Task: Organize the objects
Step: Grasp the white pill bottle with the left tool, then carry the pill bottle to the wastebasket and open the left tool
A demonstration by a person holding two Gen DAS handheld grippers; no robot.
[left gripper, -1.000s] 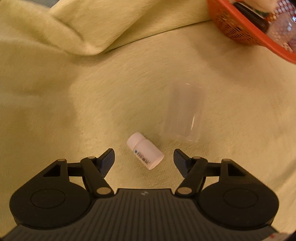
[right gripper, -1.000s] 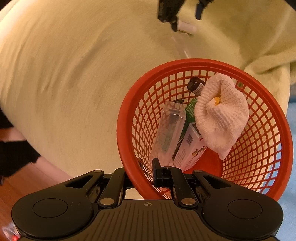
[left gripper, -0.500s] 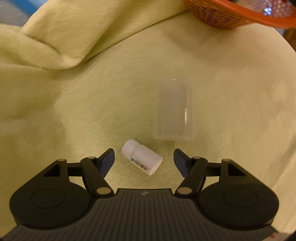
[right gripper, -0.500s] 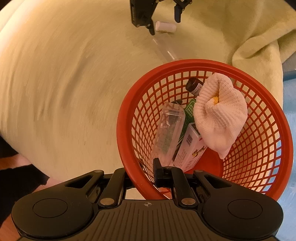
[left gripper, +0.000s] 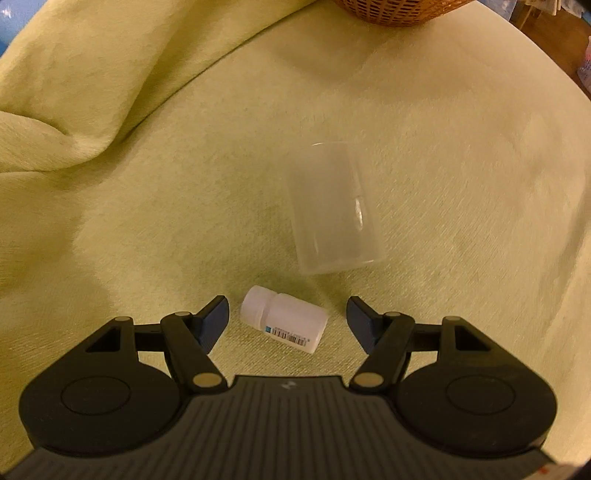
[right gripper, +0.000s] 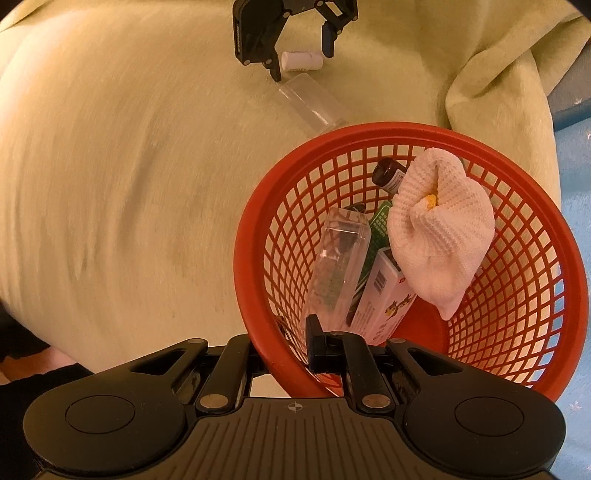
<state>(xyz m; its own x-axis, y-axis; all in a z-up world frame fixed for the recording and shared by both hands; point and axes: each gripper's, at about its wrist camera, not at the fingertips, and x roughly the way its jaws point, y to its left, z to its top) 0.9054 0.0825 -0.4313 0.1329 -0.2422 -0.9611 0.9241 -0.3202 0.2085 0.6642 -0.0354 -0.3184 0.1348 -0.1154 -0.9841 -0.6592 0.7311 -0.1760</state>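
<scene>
A small white pill bottle (left gripper: 284,324) lies on its side on the pale green cloth, between the spread fingers of my open left gripper (left gripper: 286,317), which touch nothing. Just beyond it lies a clear plastic box (left gripper: 334,210). In the right wrist view the same white bottle (right gripper: 301,60) and clear box (right gripper: 314,101) lie far off, under the left gripper (right gripper: 301,62). My right gripper (right gripper: 288,349) is shut on the near rim of the orange basket (right gripper: 258,229), one finger inside and one outside the wall.
The basket holds a white knitted cloth (right gripper: 439,232), a clear case (right gripper: 338,266), a printed carton (right gripper: 380,299) and a dark bottle (right gripper: 388,173). Folded green blanket (left gripper: 85,81) rises at the left. The basket's edge (left gripper: 399,11) shows at the top of the left wrist view.
The left gripper rolled over the bottle, so bottle and clear box swung in its view and the basket slid toward the top edge. The right gripper also rolled, still gripping the rim.
</scene>
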